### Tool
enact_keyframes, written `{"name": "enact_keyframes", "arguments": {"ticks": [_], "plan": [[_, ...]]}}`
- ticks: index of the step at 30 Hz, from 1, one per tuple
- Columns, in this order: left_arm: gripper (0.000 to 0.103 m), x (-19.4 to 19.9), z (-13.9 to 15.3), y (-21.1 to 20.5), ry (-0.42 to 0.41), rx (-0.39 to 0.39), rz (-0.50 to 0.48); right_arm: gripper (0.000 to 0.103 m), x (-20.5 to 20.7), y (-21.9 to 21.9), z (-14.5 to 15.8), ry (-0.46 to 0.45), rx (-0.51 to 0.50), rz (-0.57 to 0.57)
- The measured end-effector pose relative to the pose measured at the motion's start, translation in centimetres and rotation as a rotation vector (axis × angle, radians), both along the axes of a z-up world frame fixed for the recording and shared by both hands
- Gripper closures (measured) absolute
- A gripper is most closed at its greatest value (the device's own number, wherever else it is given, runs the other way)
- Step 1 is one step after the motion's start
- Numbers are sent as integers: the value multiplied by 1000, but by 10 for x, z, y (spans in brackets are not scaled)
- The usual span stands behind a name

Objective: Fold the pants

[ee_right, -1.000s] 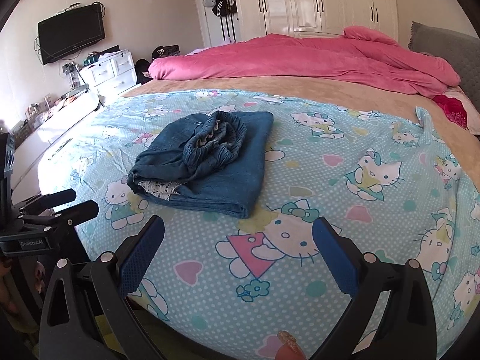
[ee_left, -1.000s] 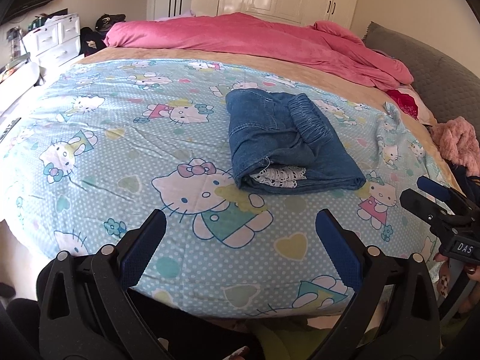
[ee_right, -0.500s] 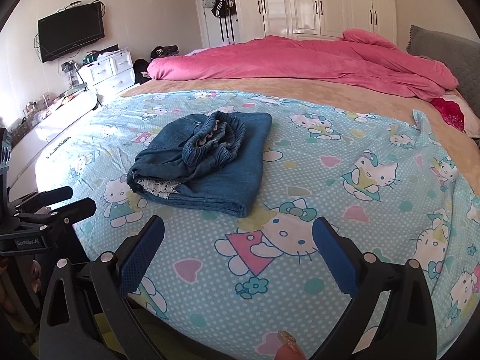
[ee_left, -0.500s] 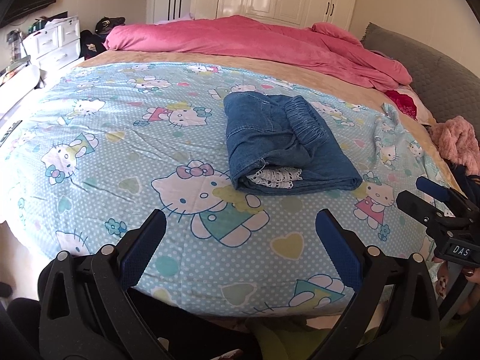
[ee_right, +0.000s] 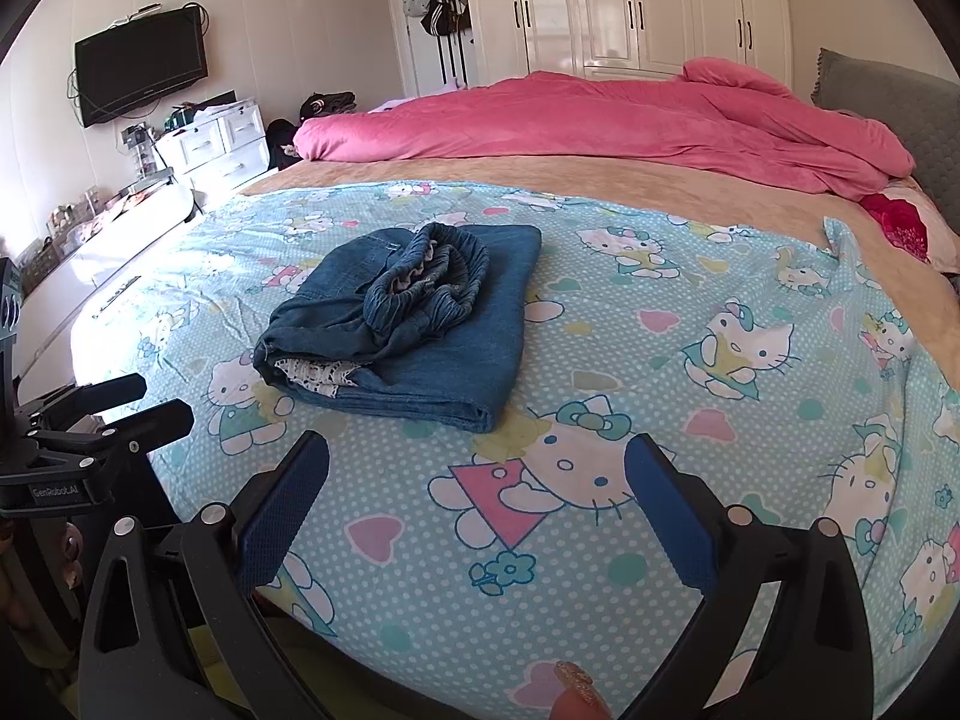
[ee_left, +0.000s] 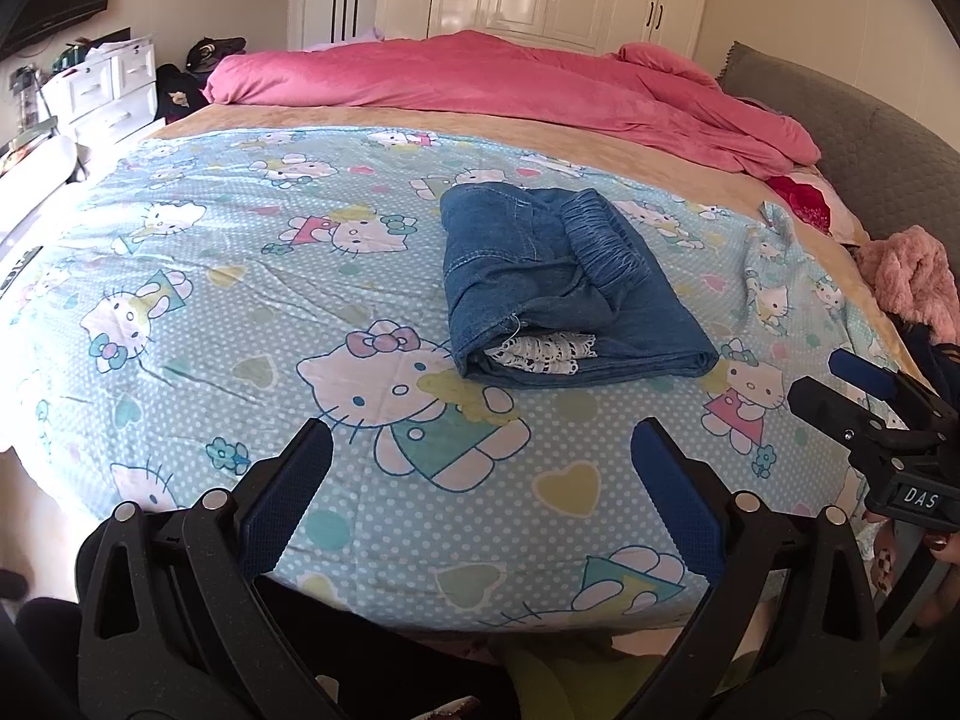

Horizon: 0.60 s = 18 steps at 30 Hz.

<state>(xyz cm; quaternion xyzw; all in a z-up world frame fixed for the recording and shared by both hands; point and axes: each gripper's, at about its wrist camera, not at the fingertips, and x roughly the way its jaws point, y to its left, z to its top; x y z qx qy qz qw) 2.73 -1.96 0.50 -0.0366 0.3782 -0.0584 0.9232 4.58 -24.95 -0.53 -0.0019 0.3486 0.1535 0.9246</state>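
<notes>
The blue denim pants (ee_left: 558,288) lie folded in a compact bundle on the light-blue cartoon-cat sheet (ee_left: 240,276), waistband on top and white lace trim showing at the near end. They also show in the right wrist view (ee_right: 414,324). My left gripper (ee_left: 480,450) is open and empty, held back near the bed's front edge, well short of the pants. My right gripper (ee_right: 477,462) is open and empty, also near the front edge, to the right of the pants. Each gripper shows at the edge of the other's view: the right one (ee_left: 864,396) and the left one (ee_right: 126,402).
A pink duvet (ee_left: 510,84) is bunched along the far side of the bed. A grey headboard (ee_left: 870,138) and a pink fluffy garment (ee_left: 912,276) are at the right. White drawers (ee_right: 216,144), a wall TV (ee_right: 141,66) and wardrobes (ee_right: 630,0) line the room.
Both grippers have drifted slightly; the views shift a little and the pants have not moved. Both grippers stay open.
</notes>
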Motion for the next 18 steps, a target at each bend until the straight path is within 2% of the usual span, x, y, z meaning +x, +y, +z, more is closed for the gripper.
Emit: {"name": "enact_keyframes", "arguments": {"ticks": [18], "plan": [[9, -2, 0, 1, 6, -1, 8, 4, -2, -1, 1, 5, 5, -4]]}}
